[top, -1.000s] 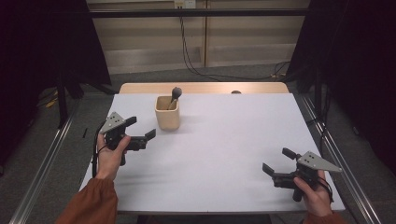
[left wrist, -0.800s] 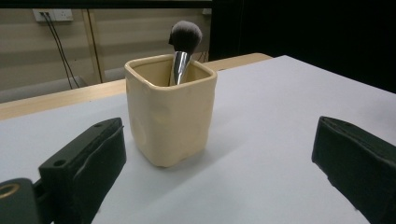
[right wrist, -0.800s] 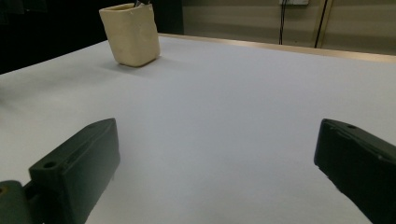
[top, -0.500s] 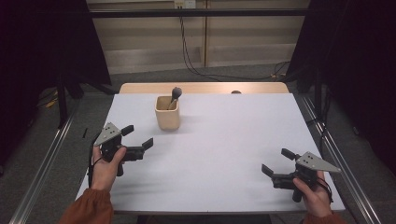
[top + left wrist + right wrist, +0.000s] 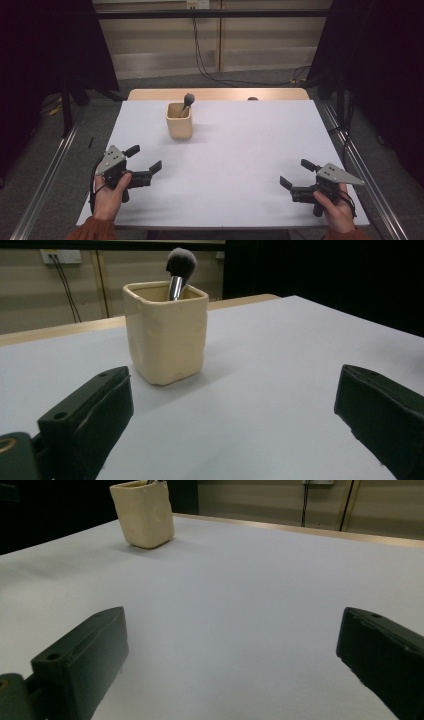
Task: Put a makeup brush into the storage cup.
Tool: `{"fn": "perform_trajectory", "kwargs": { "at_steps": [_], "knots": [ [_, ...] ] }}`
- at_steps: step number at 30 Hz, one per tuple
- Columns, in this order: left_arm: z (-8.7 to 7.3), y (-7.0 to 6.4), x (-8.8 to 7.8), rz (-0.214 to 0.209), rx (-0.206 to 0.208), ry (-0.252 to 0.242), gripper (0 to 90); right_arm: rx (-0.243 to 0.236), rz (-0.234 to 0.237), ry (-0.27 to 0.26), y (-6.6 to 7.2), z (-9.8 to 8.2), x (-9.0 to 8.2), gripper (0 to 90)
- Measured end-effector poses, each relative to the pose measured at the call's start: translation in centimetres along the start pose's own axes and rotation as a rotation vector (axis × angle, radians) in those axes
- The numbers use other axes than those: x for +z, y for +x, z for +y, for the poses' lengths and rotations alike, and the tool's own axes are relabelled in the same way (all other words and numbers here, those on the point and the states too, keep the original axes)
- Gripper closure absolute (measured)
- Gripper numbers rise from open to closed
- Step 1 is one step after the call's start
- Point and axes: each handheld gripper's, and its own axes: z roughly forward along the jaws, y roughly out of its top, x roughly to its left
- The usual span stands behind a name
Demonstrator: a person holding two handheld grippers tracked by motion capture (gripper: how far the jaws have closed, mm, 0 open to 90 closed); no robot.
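Worktop [image 5: 225,165]: white, broad, with a strip of pale wood along its far edge at 12 o'clock. Dark curtains [image 5: 385,75] hung at 3 and 9 o'clock of it; cables [image 5: 210,65] trailed down the wall and over the floor beyond. Cup [image 5: 179,120]: cream, square-sided, glazed, stood upright on the worktop toward 11 o'clock of centre, well apart from both grippers. In the left gripper view the cup [image 5: 165,331] rose beyond and between the jaws, nearer the left jaw; in the right gripper view the cup [image 5: 143,513] sat far off at 11 o'clock. Left gripper [image 5: 145,161]: held in the person's left hand [image 5: 109,194] at 8 o'clock of the worktop, near its edge, jaws spread wide and holding nothing, aimed toward 2 o'clock. Right gripper [image 5: 297,173]: held in the right hand [image 5: 334,210] at 4 o'clock, jaws likewise spread wide and empty, pointed toward 10 o'clock, low over the bare surface. Brush [image 5: 188,101]: stood in the cup, leaning toward 1 o'clock, dark soft head clear of the rim; the brush [image 5: 177,271] showed a metal ferrule below the bristles in the left gripper view. Small dark object [image 5: 253,99] lay on the wooden strip at about 1 o'clock; could not tell what it was.
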Motion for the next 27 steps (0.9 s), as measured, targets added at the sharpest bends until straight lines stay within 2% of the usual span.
{"fn": "perform_trajectory", "kwargs": {
  "at_steps": [4,7,10,12,15,20,27],
  "knots": [
    [-0.5,-0.1,-0.8,-0.005,0.016,0.015,2.3,0.000,-0.001,0.000,0.0,0.0,-0.1,0.0],
    [-0.7,-0.1,-1.2,0.017,0.023,0.017,2.4,-0.001,-0.003,0.001,0.0,0.0,-0.1,0.0],
    [-1.2,-0.3,-1.5,0.025,0.003,0.019,2.4,-0.001,-0.004,-0.001,0.1,0.0,-0.1,0.0],
    [-1.5,-0.4,-1.6,0.040,0.013,0.028,2.3,-0.003,-0.002,-0.001,0.1,0.0,-0.2,0.0],
    [-1.8,-0.6,-1.9,0.032,0.003,0.030,2.3,0.002,-0.002,0.000,0.0,-0.1,-0.1,0.0],
    [-2.1,-0.9,-2.4,0.066,0.006,0.034,2.3,-0.001,-0.004,0.001,0.1,-0.1,-0.2,0.0],
    [-2.9,-1.0,-2.6,0.063,0.007,0.067,2.3,0.003,-0.012,-0.004,0.1,-0.1,-0.4,0.0]
  ]
}}
